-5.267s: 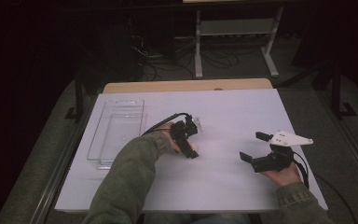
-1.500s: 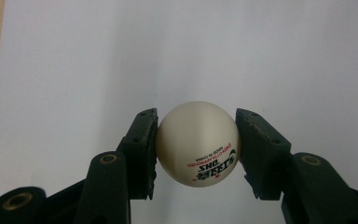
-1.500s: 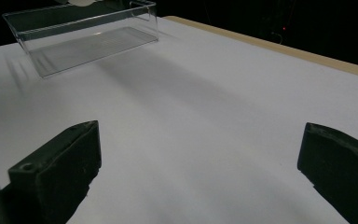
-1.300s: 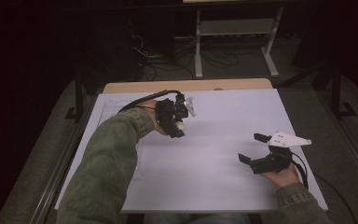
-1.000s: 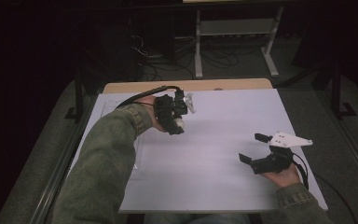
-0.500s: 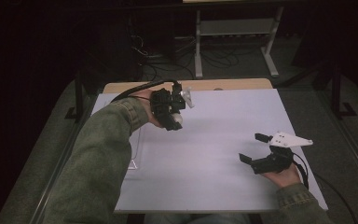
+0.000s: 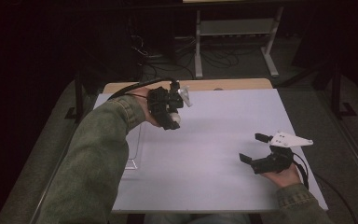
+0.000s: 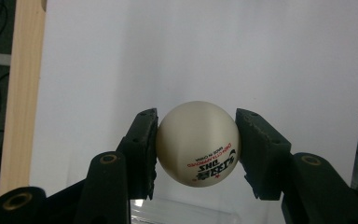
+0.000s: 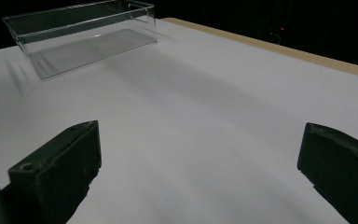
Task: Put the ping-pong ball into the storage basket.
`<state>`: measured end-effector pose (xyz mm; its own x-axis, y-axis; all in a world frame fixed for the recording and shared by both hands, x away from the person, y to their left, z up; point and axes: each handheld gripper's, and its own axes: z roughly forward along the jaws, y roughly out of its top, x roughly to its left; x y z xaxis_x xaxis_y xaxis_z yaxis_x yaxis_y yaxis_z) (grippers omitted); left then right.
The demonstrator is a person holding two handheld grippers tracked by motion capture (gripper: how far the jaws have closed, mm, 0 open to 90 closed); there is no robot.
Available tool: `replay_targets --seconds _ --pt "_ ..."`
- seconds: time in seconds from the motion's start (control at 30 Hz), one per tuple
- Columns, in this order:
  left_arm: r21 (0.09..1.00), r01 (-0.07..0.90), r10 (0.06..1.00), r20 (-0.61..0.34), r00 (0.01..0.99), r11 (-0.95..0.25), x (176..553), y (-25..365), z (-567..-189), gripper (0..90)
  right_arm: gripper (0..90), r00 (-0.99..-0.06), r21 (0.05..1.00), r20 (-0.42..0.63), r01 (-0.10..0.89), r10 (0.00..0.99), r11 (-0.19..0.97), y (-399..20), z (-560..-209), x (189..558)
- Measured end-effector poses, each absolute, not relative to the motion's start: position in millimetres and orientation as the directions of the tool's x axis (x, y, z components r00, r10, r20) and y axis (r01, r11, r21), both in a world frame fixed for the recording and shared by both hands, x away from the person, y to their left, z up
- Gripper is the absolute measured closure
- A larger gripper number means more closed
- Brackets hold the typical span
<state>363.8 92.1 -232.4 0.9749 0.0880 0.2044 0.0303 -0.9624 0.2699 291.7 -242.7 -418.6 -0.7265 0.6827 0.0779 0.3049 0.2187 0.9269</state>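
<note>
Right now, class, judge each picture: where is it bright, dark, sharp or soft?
High view: white table lit, surroundings near black. Left gripper view: ball sharp, print readable, backdrop bright. Right gripper view: clear tray catches light and casts a soft shadow; the near jaws look blurred.

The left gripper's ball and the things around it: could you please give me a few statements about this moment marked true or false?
1. The left gripper is clamped on a white ball. True.
2. The ball bears no print. False: red and black lettering shows on its lower side.
3. The right gripper has its jaws closed. False: they stand wide apart with nothing between them.
4. A clear plastic box stands on the white table. True.
5. The right gripper is inside the box. False: it is well apart from it.
</note>
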Motion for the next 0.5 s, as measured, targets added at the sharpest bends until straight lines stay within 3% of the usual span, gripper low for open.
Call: replay_targets --seconds 0.5 --pt "0.274 0.056 0.112 0.193 0.975 -0.960 361.8 113.0 -232.9 50.5 0.0 -0.728 0.925 0.074 0.306 0.682 0.226 -241.8 -418.9 291.7"
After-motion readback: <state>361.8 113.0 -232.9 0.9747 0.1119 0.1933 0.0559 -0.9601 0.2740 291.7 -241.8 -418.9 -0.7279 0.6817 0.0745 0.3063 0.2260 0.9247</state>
